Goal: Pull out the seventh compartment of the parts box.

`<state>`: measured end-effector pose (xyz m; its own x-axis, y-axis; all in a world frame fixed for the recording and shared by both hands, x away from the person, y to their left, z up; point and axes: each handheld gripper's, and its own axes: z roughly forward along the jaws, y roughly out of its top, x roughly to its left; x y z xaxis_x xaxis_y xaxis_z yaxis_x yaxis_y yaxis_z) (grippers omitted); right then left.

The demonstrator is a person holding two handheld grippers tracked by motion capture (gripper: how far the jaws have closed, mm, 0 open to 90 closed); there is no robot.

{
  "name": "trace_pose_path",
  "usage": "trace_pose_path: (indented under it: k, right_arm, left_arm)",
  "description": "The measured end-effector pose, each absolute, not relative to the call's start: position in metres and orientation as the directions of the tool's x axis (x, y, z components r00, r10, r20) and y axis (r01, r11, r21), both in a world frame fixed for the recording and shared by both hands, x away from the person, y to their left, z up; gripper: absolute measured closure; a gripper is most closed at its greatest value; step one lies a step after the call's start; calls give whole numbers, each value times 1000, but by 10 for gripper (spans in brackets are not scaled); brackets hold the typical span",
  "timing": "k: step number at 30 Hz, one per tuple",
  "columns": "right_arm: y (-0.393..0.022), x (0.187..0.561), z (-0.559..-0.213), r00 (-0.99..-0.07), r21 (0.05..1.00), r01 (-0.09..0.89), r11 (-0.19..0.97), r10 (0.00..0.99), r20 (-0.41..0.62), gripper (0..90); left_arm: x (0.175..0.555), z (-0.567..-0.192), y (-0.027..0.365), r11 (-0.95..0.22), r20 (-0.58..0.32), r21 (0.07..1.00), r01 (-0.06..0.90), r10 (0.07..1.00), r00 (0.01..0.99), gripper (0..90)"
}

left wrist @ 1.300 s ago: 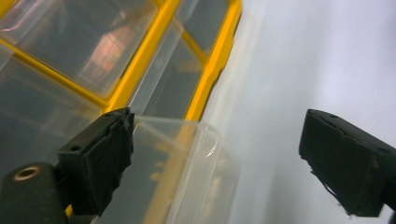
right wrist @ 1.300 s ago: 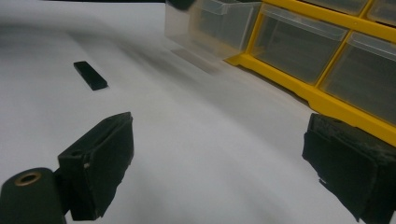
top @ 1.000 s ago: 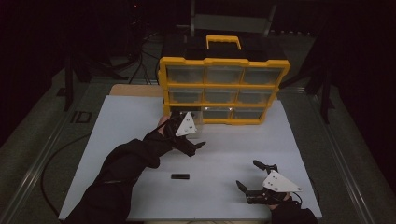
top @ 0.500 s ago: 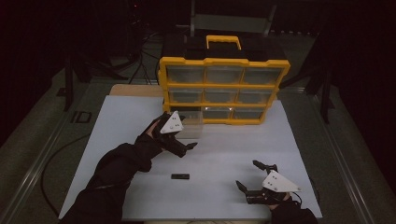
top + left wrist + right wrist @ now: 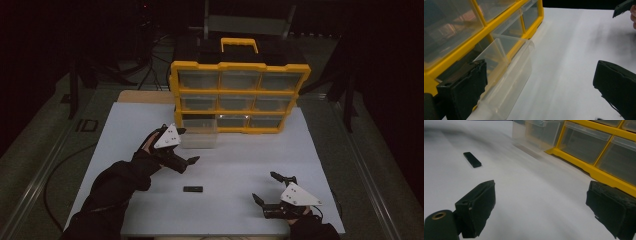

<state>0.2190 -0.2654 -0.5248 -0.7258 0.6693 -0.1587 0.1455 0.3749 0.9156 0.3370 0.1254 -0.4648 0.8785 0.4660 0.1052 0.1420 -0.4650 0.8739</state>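
Left gripper (image 5: 182,147) hovers over the white table (image 5: 235,165), just near-left of the clear drawer (image 5: 199,134); jaws spread wide, holding nothing. Clear drawer pulled out from the bottom-left slot of the yellow organizer (image 5: 239,92), its front resting on the table. Small black block (image 5: 193,189) lies flat near the table's middle, apart from both grippers. Right gripper (image 5: 270,187) sits low at the near right edge, jaws spread, empty. Organizer stands at the far side, black top, yellow handle (image 5: 240,44).
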Motion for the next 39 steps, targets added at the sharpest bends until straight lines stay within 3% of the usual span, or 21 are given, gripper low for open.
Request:
trace_pose_path:
  k: [14,29,39]
  right_arm:
    - [-265,219,-525,-725,915,144,377,670,-162,89]
    - [-264,219,-525,-724,914,146,379,671,-163,89]
    - [-264,219,-525,-725,912,143,383,668,-167,89]
  left_arm:
    - [316,-487,148,-429,47,884,187,478,877,0]
    - [290,-511,160,-429,57,882,194,506,861,0]
    - [277,-522,171,-412,-3,875,253,519,855,0]
